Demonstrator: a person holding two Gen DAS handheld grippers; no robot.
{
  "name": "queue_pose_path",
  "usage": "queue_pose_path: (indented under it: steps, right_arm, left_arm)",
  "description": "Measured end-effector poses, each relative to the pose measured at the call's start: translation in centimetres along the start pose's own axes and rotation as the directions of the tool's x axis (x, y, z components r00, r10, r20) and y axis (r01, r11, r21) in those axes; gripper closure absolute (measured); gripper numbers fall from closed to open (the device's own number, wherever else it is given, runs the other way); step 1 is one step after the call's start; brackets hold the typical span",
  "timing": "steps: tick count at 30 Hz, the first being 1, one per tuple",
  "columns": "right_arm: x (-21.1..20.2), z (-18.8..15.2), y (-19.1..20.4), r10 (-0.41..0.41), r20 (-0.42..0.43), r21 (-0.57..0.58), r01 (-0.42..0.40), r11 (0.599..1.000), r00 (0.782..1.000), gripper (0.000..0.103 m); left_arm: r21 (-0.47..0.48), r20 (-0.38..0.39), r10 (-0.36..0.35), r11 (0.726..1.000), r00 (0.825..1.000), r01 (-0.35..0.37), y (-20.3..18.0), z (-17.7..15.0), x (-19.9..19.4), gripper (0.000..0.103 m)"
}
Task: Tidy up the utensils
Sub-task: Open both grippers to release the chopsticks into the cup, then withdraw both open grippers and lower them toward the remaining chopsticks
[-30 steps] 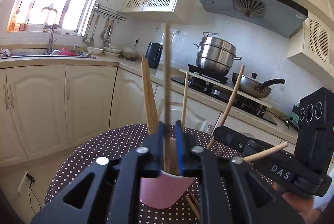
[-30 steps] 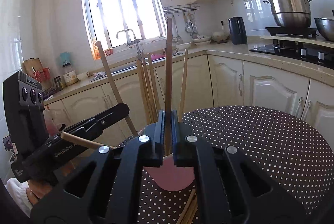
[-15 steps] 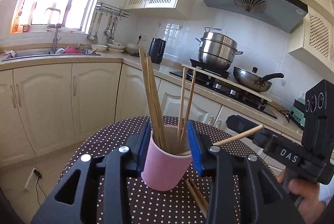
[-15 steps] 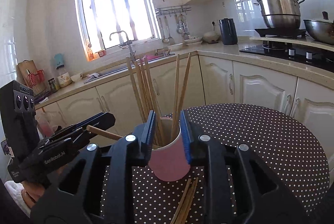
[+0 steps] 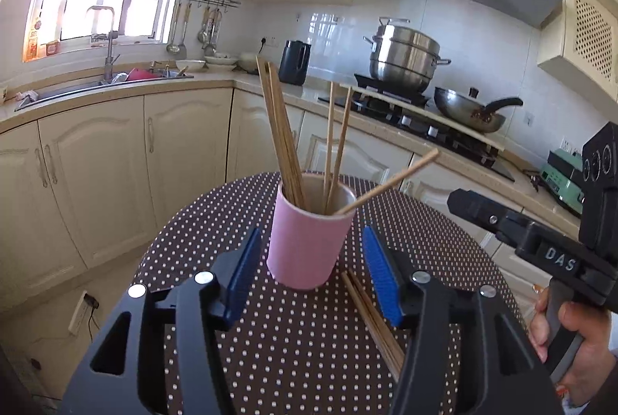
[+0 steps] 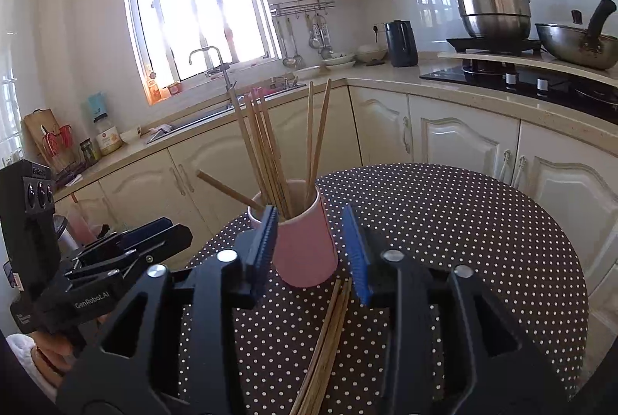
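A pink cup (image 5: 307,245) stands on the round polka-dot table (image 5: 270,337) and holds several wooden chopsticks (image 5: 282,140); one leans out low to the side (image 5: 390,181). More chopsticks (image 5: 372,322) lie flat on the table just in front of the cup. My left gripper (image 5: 309,276) is open and empty, its blue pads either side of the cup's base and short of it. In the right wrist view the cup (image 6: 303,249) sits between the open, empty right gripper (image 6: 313,249), with loose chopsticks (image 6: 328,334) lying under it.
Cream kitchen cabinets (image 5: 96,175) curve round behind the table. A sink (image 5: 104,82) sits under the window; a stove with a steel pot (image 5: 405,59) and a wok (image 5: 471,109) is at the right. The table edge (image 6: 571,279) drops off to the right.
Both grippers let go of the chopsticks they held upright over the cup, opened wide and drew back. Those chopsticks now stand in the cup.
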State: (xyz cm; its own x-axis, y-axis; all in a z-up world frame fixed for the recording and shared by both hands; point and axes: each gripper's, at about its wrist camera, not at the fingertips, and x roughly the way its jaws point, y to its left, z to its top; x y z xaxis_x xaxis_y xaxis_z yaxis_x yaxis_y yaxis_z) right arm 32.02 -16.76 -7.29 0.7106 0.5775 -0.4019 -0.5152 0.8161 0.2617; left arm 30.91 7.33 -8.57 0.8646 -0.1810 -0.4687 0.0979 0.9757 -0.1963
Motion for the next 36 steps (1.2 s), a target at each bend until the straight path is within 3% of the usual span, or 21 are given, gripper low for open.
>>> queue_pose_path:
  steps: [16,36]
  right_arm:
    - [-1.6,-3.7,-1.3,-0.04,-0.145,0.027,0.044,0.999,0.989,0.051]
    - [0.3,-7.5,-3.5,-0.028,-0.309,0.058,0.048,0.997,0.951,0.05]
  left_arm:
    - [0.093,-0.2,0.05,0.995,0.978,-0.032,-2.2,-3.8,-0.1,0.044]
    - [0.087,-0.31,0.035,0.996,0.95,-0.009,-4.0,-5.9,3.0,0.044]
